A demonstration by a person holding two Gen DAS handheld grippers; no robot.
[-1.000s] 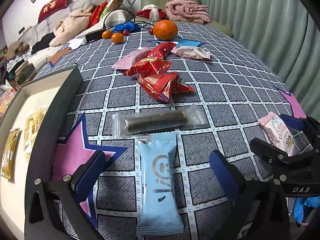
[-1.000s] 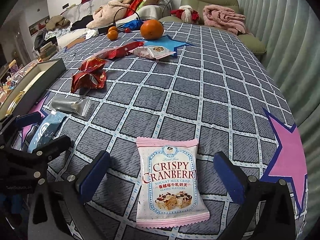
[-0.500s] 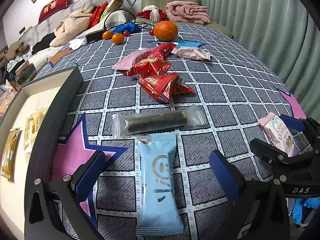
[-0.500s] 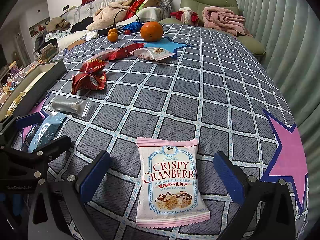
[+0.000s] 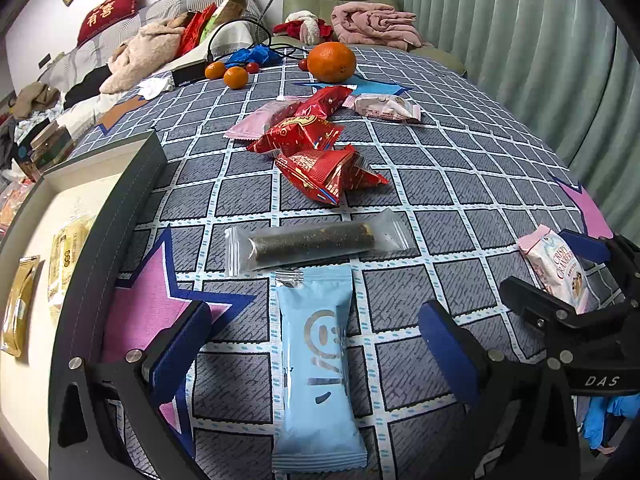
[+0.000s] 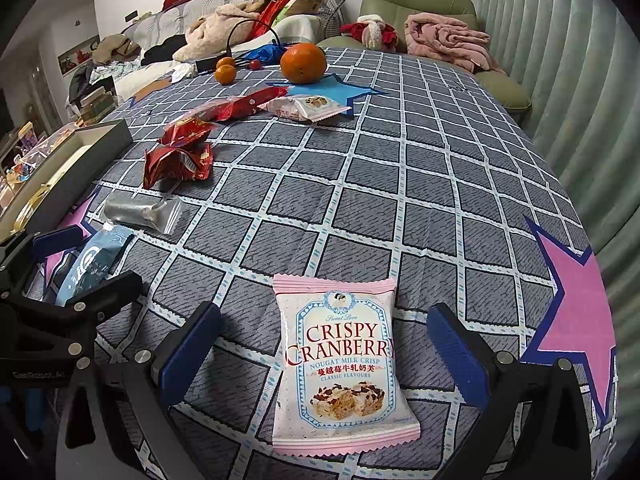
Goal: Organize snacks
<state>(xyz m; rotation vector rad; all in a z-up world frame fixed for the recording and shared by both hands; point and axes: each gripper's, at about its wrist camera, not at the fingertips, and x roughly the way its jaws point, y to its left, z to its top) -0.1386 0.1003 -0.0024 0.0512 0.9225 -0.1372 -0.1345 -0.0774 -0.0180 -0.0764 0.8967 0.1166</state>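
Nothing has moved: both grippers straddle packets, left gripper [image 5: 314, 344] and right gripper [image 6: 326, 344].

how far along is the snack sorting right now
Barely begun. Done: two yellowish packets lie in the tray. In hand: nothing yet; the open left gripper straddles the blue packet, and the open right gripper straddles the Crispy Cranberry packet. Left: those, the clear-wrapped dark roll, red packets and pink packets.

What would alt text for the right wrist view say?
An open right gripper straddles a pink Crispy Cranberry packet lying flat on a checked tablecloth. Red snack packets and an orange lie beyond.
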